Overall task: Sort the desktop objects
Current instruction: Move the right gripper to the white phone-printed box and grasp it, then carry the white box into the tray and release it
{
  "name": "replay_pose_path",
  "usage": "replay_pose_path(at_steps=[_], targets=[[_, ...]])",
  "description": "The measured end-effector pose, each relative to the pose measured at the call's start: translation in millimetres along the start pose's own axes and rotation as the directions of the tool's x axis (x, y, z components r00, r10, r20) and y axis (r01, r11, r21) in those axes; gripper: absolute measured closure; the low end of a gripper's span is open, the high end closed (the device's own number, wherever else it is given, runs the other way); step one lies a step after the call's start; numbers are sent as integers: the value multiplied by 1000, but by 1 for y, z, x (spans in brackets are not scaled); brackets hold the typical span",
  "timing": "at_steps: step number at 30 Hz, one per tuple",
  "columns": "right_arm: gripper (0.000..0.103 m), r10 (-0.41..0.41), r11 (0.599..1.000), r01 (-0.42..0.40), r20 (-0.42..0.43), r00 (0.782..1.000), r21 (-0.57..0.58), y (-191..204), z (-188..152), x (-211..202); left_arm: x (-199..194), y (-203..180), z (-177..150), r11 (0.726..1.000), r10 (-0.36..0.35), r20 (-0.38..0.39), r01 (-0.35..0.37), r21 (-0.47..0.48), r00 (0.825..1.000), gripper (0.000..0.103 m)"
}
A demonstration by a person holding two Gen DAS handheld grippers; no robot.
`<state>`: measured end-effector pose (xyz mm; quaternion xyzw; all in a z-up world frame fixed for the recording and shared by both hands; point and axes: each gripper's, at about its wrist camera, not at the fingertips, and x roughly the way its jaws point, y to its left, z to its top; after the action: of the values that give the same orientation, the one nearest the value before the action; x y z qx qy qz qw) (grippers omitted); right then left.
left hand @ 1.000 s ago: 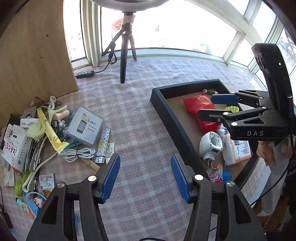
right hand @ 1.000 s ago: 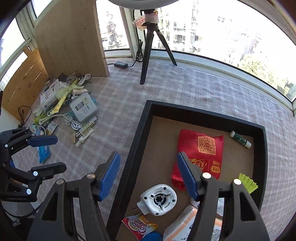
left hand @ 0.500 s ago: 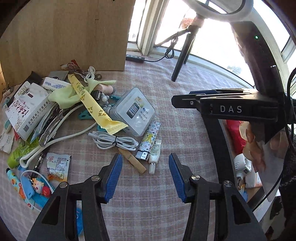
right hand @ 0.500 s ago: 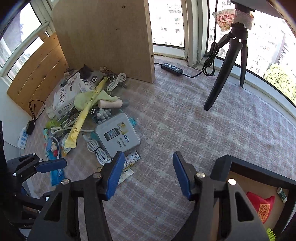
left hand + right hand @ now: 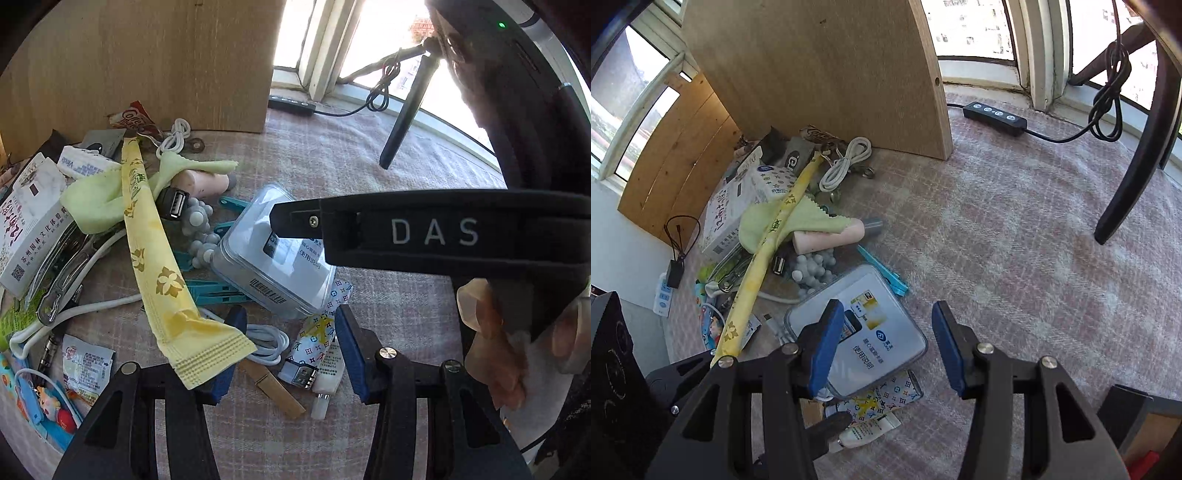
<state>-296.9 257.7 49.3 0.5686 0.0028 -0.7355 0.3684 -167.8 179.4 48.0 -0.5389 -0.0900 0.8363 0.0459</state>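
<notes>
A pile of desk clutter lies on the checked cloth. In it are a clear plastic box, a long yellow sachet, a coiled white cable, a patterned lighter-like item, a wooden clothespin and a small white tube. My left gripper is open, low over the cable and the patterned item, its pads clear of both. My right gripper is open, its left finger over the box lid, nothing pressed. From the left wrist view, the right gripper crosses side-on above the box.
An upright wooden board backs the pile. A black tripod leg and a cabled switch stand to the right. A green cloth, pink tube and white carton lie far left. The tray corner shows bottom right.
Both grippers swung away from the tray to the clutter pile and sank toward it. The right jaws narrowed and now hang over the clear box.
</notes>
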Motion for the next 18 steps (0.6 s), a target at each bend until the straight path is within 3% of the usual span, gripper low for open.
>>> replay_pose_path(at_steps=[2, 6, 18], targets=[[54, 33, 999, -33, -16, 999, 18, 0, -3, 0, 4, 2, 1, 1000, -21, -2, 21, -5, 1000, 58], [54, 15, 1000, -15, -13, 1000, 8, 7, -15, -3, 4, 8, -1, 997, -65, -7, 65, -38, 998, 58], [54, -28, 999, 27, 18, 999, 43, 8, -40, -29, -15, -9, 1, 996, -92, 5, 92, 13, 996, 58]])
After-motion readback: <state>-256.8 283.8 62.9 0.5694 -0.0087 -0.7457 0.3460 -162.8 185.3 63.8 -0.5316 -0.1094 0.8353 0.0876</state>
